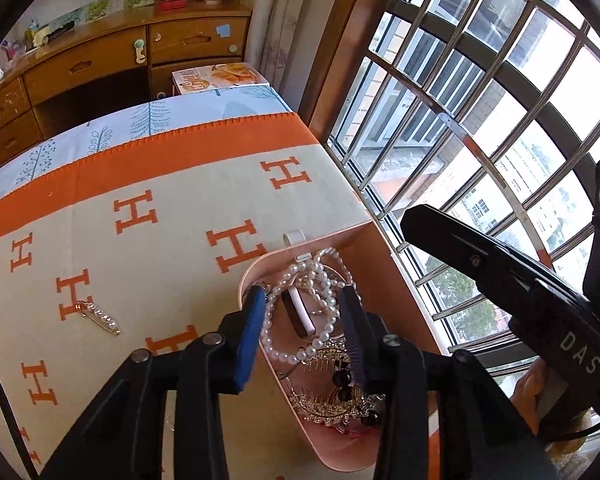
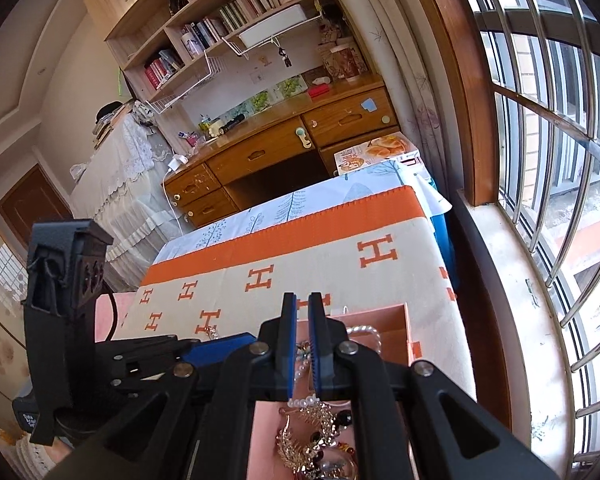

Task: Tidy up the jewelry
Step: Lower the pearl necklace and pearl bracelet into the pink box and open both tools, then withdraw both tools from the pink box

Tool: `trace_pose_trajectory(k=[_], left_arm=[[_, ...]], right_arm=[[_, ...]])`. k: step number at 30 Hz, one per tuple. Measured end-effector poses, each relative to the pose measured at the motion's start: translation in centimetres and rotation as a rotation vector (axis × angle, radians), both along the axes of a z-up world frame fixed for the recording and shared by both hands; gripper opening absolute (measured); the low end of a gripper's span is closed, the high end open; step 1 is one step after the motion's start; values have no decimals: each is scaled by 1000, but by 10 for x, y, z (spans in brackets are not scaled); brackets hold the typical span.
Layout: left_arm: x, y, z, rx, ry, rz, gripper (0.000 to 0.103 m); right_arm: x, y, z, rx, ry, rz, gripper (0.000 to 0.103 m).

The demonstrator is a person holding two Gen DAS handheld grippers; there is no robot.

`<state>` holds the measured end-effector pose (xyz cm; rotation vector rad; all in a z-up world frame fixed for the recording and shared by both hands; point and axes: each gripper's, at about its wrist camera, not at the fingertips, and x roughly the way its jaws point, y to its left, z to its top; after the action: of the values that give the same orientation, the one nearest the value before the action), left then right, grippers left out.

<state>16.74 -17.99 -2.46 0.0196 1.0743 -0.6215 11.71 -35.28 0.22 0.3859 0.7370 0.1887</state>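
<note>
With the left gripper [image 1: 300,320] spread wide above the pink box [image 1: 260,268] and the right gripper [image 2: 303,344] nearly closed on nothing, the pearl pin [image 1: 100,317] far left of it probably goes in next.

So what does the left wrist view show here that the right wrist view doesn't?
Only the left wrist view shows the pearl pin lying on the blanket outside the pink box, and the left gripper open over the pearl bracelets. Only the right wrist view shows the bookshelf and the right gripper, nearly closed and empty. Both share the box, the gold hair comb and the desk.
</note>
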Motion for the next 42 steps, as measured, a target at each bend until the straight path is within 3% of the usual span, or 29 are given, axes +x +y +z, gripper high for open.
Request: trace_pose_trajectory(k=[15,20,24,35,36,40,42], left_arm=[[-37,66,3,42,-61,120,50],[-47,100,9,49,-81,168,51],[-58,132,19,55,-122,220,60],[-85,216,17,98,-149,366,60],[-88,221,13,101,-140,374,60],[-101,239,-8,121,-94,388,60],[-107,244,-19,131,-71,384,60]], right_arm=[[-21,29,-12,-43,29,54,8],[-30,50,-15,-58,48,98,8],[-39,67,-13,-66,42,133,8],[-50,124,-14,-115,52,272,8],[-51,131,-16,-123,57,290,9],[-57,153,-25,-153,69,338,34],[-59,163,-29,-170,75,356,34]])
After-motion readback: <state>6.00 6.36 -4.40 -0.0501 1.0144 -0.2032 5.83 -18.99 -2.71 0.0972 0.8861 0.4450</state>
